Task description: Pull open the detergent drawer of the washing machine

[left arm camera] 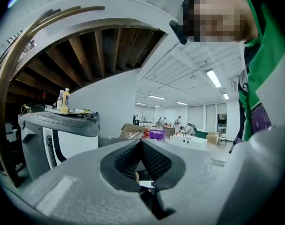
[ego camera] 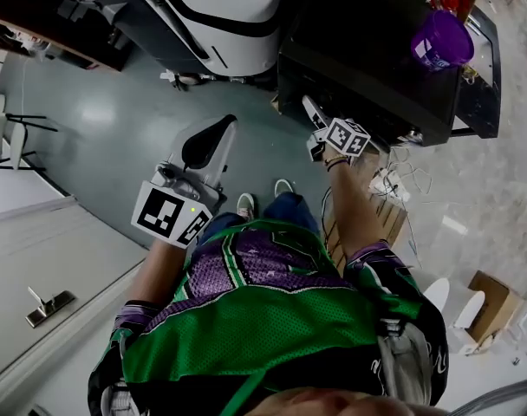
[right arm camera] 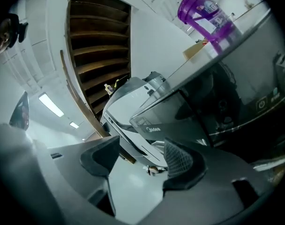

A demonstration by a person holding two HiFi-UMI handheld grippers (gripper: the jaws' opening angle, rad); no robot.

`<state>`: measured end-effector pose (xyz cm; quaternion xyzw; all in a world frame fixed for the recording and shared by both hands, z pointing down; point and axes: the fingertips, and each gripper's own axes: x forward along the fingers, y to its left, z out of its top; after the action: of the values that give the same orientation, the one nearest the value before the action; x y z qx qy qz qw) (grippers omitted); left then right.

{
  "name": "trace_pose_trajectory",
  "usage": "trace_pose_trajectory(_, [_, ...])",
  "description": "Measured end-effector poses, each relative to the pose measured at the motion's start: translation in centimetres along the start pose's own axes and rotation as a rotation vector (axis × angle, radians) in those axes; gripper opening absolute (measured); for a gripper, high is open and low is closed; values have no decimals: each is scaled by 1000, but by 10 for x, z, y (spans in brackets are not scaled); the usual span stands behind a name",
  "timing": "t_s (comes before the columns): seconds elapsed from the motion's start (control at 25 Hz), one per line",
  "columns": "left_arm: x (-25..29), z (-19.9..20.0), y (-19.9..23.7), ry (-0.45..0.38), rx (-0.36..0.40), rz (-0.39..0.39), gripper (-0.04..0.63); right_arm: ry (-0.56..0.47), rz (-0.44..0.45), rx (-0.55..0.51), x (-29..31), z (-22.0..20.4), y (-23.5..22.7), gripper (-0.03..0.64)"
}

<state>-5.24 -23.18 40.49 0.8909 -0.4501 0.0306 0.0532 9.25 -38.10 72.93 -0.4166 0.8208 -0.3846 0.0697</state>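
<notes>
At my right hand: right claw [right arm camera: 142, 157], jaws wide apart, nothing between them, its tip close to the upper front of the dark washing machine [ego camera: 367, 55]. I cannot pick out the detergent drawer on that front. On the machine's top: one purple jug [ego camera: 442, 40]. At my left hand: left claw [left arm camera: 141, 159], jaws pressed together on nothing, held over the grey floor [ego camera: 116, 128], well apart from the dark machine. Beyond: one white machine [ego camera: 233, 16].

We see bright, even light from ceiling strip lights [left arm camera: 213, 78], soft glare on the floor [ego camera: 99, 111], heavy fisheye bending with dark corners, near tool bodies blurred.
</notes>
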Motion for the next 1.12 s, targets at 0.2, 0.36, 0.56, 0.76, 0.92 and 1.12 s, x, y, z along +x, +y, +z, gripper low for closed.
trace_pose_trajectory(0.2, [7,-10,3,34,-10,34,17,27,-12,77,21,-12,-33,282])
trace_pose_trajectory(0.36, [10,-16,2,60,-11,50,17,8,-36,140,30,-10,-49,282])
trace_pose_trajectory(0.56, [11,-20,6,79,-2,80,17,-35,11,204,40,-7,-55,282])
trace_pose_trajectory(0.76, [10,-25,6,104,8,95,15,-97,86,294,49,1,-56,282])
trace_pose_trajectory(0.92, [6,-29,9,114,5,113,17,-129,158,340,56,6,-53,282])
trace_pose_trajectory(1.12, [-1,-36,9,140,-4,126,17,-168,184,385,54,9,-53,282])
